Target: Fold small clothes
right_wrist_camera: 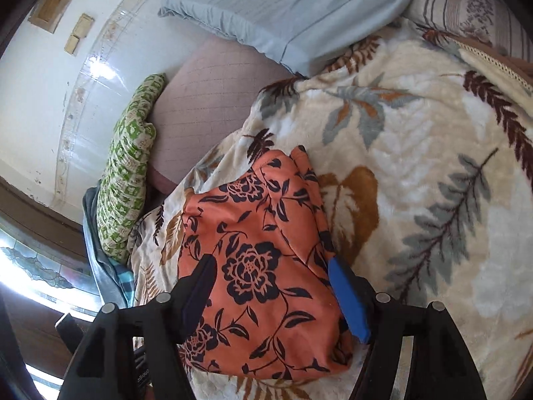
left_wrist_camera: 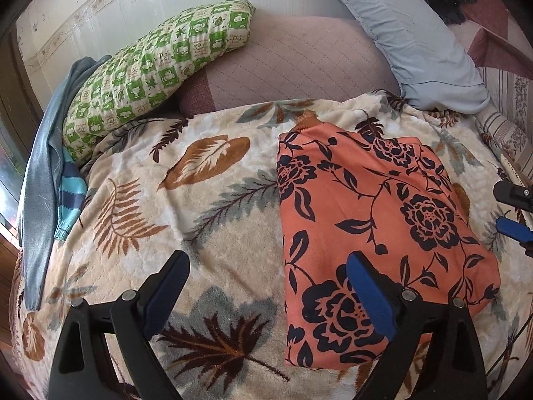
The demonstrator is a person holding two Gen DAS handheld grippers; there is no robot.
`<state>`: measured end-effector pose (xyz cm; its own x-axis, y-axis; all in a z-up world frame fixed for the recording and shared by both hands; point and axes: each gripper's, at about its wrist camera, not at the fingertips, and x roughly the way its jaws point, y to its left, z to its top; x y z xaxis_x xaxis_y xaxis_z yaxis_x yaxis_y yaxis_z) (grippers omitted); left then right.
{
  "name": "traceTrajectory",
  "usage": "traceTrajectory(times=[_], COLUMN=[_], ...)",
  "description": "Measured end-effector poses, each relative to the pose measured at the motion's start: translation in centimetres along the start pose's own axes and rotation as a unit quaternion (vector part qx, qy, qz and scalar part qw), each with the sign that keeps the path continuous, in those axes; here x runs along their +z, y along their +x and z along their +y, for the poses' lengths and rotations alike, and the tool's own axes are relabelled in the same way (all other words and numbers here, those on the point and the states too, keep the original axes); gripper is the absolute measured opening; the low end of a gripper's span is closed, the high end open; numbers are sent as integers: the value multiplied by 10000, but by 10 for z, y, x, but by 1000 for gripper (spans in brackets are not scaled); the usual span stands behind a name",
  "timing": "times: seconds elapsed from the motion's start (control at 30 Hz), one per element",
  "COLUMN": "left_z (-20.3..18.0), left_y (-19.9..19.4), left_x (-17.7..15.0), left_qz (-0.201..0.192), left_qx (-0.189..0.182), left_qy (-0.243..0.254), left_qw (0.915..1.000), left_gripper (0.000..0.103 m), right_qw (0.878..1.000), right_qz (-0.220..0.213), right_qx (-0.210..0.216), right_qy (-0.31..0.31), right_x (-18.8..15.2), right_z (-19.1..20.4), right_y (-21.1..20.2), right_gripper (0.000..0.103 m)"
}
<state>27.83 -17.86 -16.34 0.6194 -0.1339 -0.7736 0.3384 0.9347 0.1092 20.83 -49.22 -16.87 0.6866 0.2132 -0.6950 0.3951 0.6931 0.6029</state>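
Right wrist view: the orange floral garment (right_wrist_camera: 263, 266) lies folded on the bed, soft, light. Both grippers' jaws gape, released; grip a folded edge.

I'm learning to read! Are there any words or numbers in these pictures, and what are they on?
Small white print on the right gripper's black frame at the bottom: too small and cut off to read.
Green checked pillow: only little pictures of leaves and shapes, no readable words.
Orange flowered garment: no words.
Leaf blanket: no words.
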Motion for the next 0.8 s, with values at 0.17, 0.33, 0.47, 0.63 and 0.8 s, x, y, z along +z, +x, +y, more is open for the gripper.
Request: traceTrajectory(times=[0.17, 0.33, 0.47, 0.63, 0.8], left_z=[-7, -14, -20, -28, -27], left_y=[-2, 0, 1, 1, 7], left_x=[5, 9, 11, 14, 17], left_qz=[-21, -10, 15, 34, 125], left_qx=[118, 196, 264, 318, 89], left_qy=[97, 119, 162, 251, 151], left_qw=[9999, 9997, 9995, 9992, 9998], left_gripper=[96, 96, 96, 96, 96], right_qw=[9990, 9978, 9976, 9977, 9974], right_qz=[357, 420, 404, 405, 504], right_qx=[136, 261, 303, 358, 357], right_qy=[213, 439, 483, 403, 382], right_x=[6, 14, 21, 25, 27], right_z=[-16, -25, -27, -23, -29], right_y=[18, 25, 26, 26, 26], right_gripper=[73, 73, 73, 73, 73])
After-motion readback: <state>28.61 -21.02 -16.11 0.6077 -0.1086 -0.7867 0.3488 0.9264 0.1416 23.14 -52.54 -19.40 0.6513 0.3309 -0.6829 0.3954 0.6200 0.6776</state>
